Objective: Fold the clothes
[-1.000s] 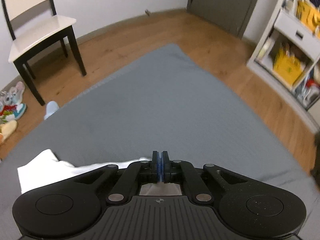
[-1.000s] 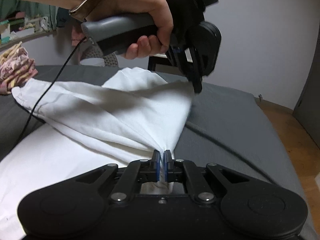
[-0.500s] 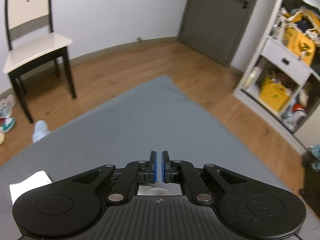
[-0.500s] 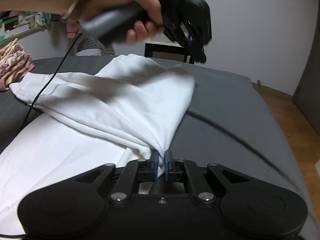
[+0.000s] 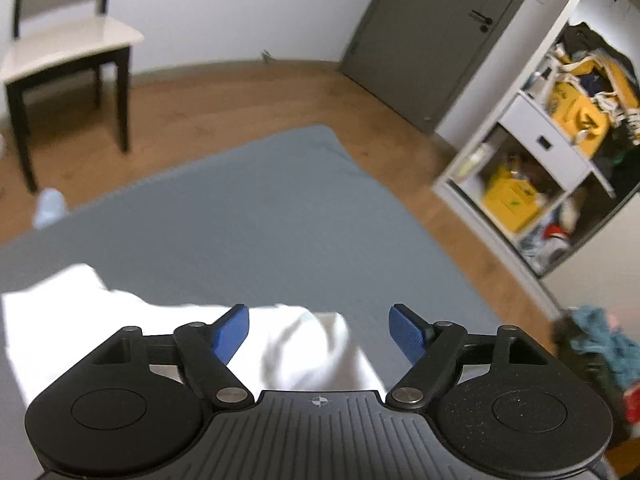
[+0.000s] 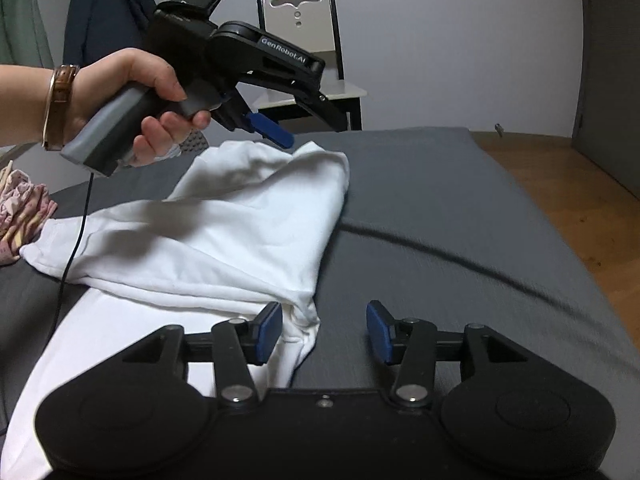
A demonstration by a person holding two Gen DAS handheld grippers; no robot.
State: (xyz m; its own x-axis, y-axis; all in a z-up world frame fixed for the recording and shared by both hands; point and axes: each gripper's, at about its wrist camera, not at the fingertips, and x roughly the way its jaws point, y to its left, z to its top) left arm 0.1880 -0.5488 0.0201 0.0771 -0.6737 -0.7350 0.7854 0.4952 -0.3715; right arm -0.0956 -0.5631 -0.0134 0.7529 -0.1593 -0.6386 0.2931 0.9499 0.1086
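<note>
A white garment [image 6: 224, 236] lies folded over itself on the dark grey bed [image 6: 460, 208]. My right gripper [image 6: 324, 328] is open, with the garment's near corner lying loose between its blue pads, closer to the left one. My left gripper [image 6: 276, 132], held in a person's hand [image 6: 132, 92], hovers open just above the garment's far corner. In the left wrist view the left gripper [image 5: 319, 330] is open above the white garment [image 5: 120, 328], holding nothing.
A chair [image 5: 68, 56] stands on the wooden floor beyond the bed [image 5: 256, 216]. An open shelf unit [image 5: 560, 140] full of bags and clothes is at the right, beside a grey door [image 5: 432, 36]. A patterned cloth pile [image 6: 22, 208] lies at the bed's left.
Both grippers have opened and let go of the white garment. Its lifted corners have dropped onto the bed, and the left gripper has risen slightly above the far corner.
</note>
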